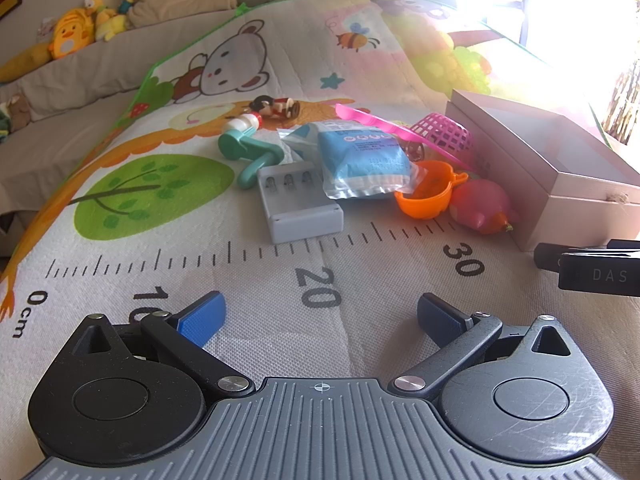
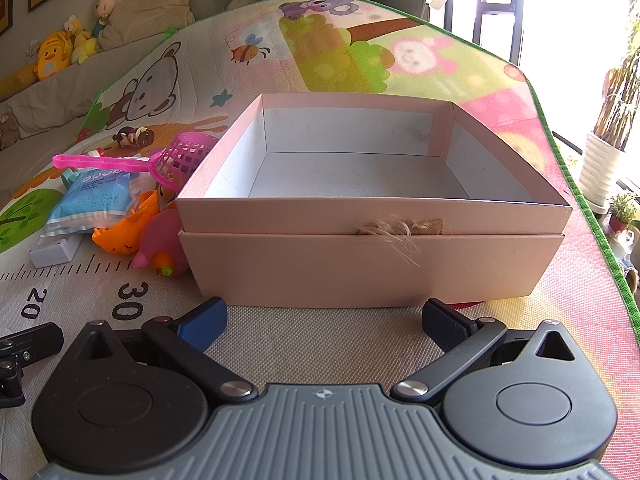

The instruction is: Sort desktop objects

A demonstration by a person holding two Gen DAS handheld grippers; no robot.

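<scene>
A pile of small objects lies on the play mat: a grey battery charger (image 1: 298,196), a blue packet (image 1: 362,160), an orange cup (image 1: 428,194), a pink toy (image 1: 482,208), a pink net scoop (image 1: 404,130), a teal toy (image 1: 248,148) and a small figurine (image 1: 276,108). An open, empty pink box (image 2: 372,264) stands right of the pile. My left gripper (image 1: 320,316) is open, short of the charger. My right gripper (image 2: 324,318) is open, just before the box's front wall.
The mat (image 1: 160,208) has a printed ruler along its near part. Plush toys (image 1: 76,32) and cushions line the sofa behind. The right gripper's side (image 1: 592,268) shows at the left view's right edge. Potted plants (image 2: 608,160) stand at far right.
</scene>
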